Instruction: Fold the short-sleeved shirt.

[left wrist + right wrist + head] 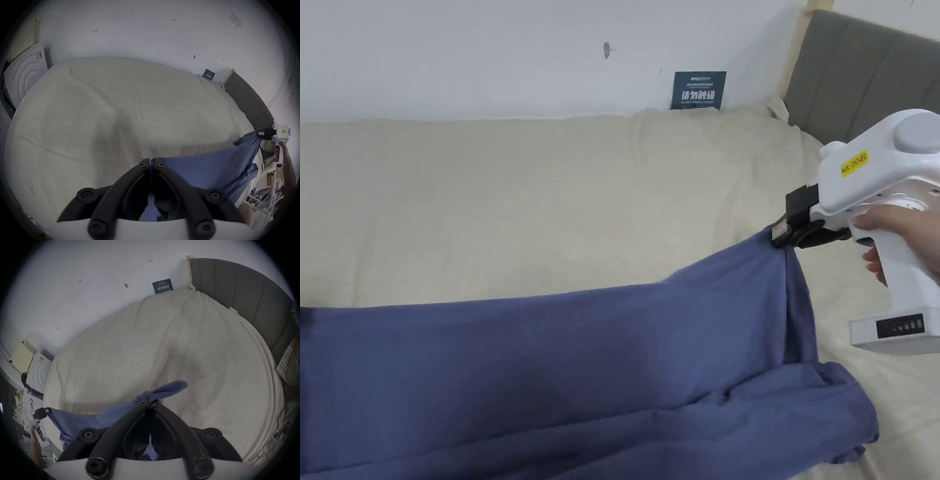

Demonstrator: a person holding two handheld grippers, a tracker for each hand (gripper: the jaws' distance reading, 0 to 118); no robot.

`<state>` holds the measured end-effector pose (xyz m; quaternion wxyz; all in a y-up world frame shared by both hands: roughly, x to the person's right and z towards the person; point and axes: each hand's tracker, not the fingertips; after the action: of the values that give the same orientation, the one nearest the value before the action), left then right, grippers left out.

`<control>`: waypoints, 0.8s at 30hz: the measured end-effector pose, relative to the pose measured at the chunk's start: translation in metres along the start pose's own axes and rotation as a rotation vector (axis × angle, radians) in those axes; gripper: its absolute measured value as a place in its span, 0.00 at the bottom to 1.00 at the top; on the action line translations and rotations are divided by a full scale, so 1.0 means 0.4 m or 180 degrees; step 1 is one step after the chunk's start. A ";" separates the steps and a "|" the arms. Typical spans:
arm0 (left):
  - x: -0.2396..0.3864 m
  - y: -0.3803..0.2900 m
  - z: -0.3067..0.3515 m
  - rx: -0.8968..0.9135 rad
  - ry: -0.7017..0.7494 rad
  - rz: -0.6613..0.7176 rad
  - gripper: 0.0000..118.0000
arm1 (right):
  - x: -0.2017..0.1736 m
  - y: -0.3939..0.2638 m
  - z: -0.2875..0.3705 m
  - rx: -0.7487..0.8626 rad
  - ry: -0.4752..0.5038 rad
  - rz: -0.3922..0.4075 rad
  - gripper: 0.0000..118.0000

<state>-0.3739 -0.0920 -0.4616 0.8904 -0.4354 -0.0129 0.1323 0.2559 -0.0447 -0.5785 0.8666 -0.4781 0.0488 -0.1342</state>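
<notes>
A blue short-sleeved shirt (562, 369) hangs stretched above the cream bed cover (519, 206), its lower part bunched at the near right. My right gripper (781, 236) is shut on the shirt's upper right corner, held by a hand. In the right gripper view its black jaws (150, 403) are pressed together on blue cloth (168, 388) that pokes out beyond the tips. In the left gripper view the left gripper (151, 160) is shut on the other corner of the shirt (203, 168), and the right gripper (261, 134) shows far off at the taut edge's other end.
A grey padded headboard (862, 69) stands at the bed's right end, with a dark sign (698, 89) on the white wall behind. A white appliance (26, 74) sits past the bed's left end. A plaid pillow (290, 363) lies by the headboard.
</notes>
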 end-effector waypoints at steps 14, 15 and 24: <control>-0.018 -0.490 0.212 -0.0345 -0.0193 -0.0018 0.04 | 0.178 -0.466 0.134 -0.0220 -0.0144 0.0363 0.00; -0.016 -0.520 0.201 -0.0463 -0.0204 -0.0031 0.04 | 0.185 -0.484 0.112 -0.0239 -0.0182 0.0347 0.00; -0.039 -0.532 0.191 -0.0218 0.0067 -0.0036 0.69 | 0.169 -0.544 0.068 0.0160 -0.0720 0.0591 0.36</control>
<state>-0.3519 -0.1615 -0.2469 0.8757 -0.4670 -0.0104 0.1222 0.2861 -0.1517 -0.3780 0.8870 -0.4617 -0.0085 0.0001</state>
